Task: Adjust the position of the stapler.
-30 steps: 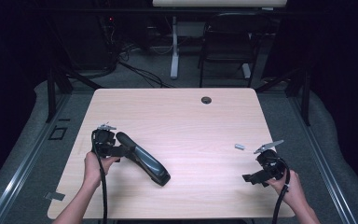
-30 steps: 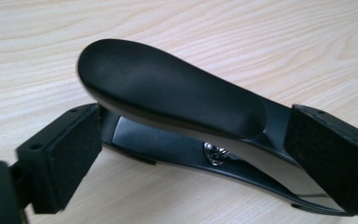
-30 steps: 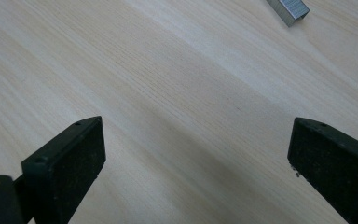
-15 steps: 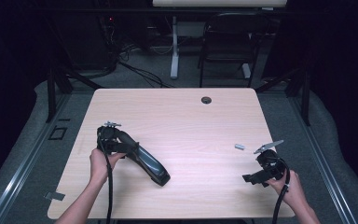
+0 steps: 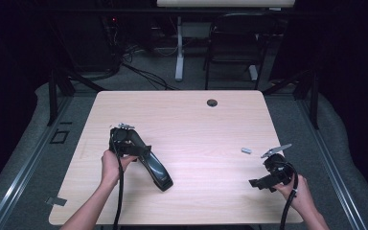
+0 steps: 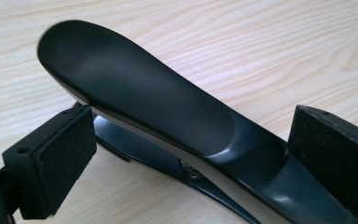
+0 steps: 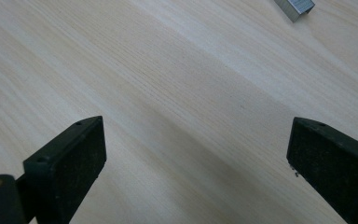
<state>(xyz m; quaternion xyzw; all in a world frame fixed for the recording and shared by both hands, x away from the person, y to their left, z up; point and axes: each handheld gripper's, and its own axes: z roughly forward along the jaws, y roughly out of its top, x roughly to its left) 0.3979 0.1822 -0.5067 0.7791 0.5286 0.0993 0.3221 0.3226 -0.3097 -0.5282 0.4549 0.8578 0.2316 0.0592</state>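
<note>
A black stapler (image 5: 155, 167) lies slantwise on the wooden table (image 5: 196, 124), left of the middle. My left gripper (image 5: 133, 149) is at its rear end, open. In the left gripper view the stapler (image 6: 158, 107) runs between the two pads (image 6: 60, 154) of the left gripper (image 6: 196, 154), with a little space on each side. My right gripper (image 5: 263, 182) hovers low near the front right corner, open, with bare wood between its pads (image 7: 70, 163). A small strip of staples (image 5: 246, 150) lies just beyond it; the staples (image 7: 294, 6) also show in the right gripper view.
A round cable hole (image 5: 212, 102) sits near the table's far edge. Past the table stand a dark chair (image 5: 235, 43) and a white desk leg (image 5: 179, 52), with cables on the floor.
My left gripper has moved right and forward onto the stapler's rear end, and its jaws now straddle it. The right gripper and the staples have stayed put.
</note>
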